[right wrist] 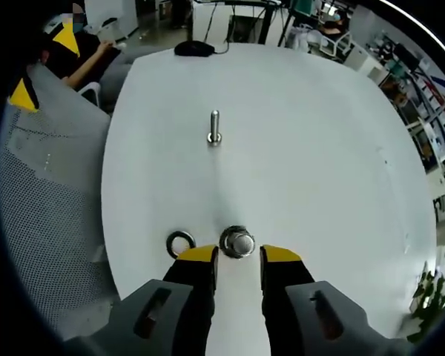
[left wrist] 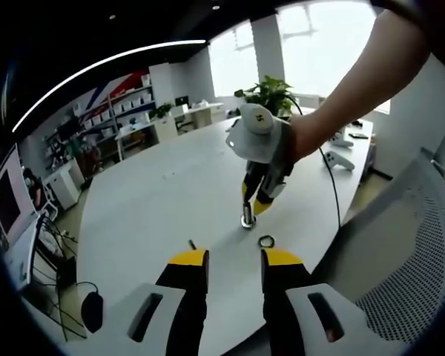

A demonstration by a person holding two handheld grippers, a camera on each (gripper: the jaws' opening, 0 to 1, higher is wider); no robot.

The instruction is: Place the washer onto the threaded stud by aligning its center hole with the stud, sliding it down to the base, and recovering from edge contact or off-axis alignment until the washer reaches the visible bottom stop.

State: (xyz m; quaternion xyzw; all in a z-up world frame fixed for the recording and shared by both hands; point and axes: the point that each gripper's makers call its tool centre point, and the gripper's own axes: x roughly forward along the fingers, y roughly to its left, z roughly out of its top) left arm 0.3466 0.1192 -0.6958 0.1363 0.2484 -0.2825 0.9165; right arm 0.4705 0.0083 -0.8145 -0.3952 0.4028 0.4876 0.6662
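- On the white worktop [right wrist: 304, 148], seen in the right gripper view, a threaded stud [right wrist: 238, 242] stands upright just ahead of the right tool [right wrist: 238, 258], seen nearly end-on from above with a ring sitting around its base (could be a washer already seated or the stud's own flange, can't tell).
- Just left of the stud lies a loose washer [right wrist: 181, 242], flat on the worktop and close to the tip of the tool's left jaw.
- The right tool's yellow-tipped jaws stand a little apart with nothing between them.
- Farther out on the worktop stands a second upright bolt [right wrist: 214, 127], well apart from the stud.
- Over in the left gripper view, the right tool [left wrist: 254, 204] comes in from the upper right, held by a person's hand [left wrist: 304, 137], tips pointing down right over the stud [left wrist: 247, 220].
- The washer [left wrist: 266, 241] sits just beside the stud, near the left tool [left wrist: 236, 259].
- The left tool's jaws are parted, gripping nothing.
- A mesh chair [left wrist: 408, 245] stands at the right edge.
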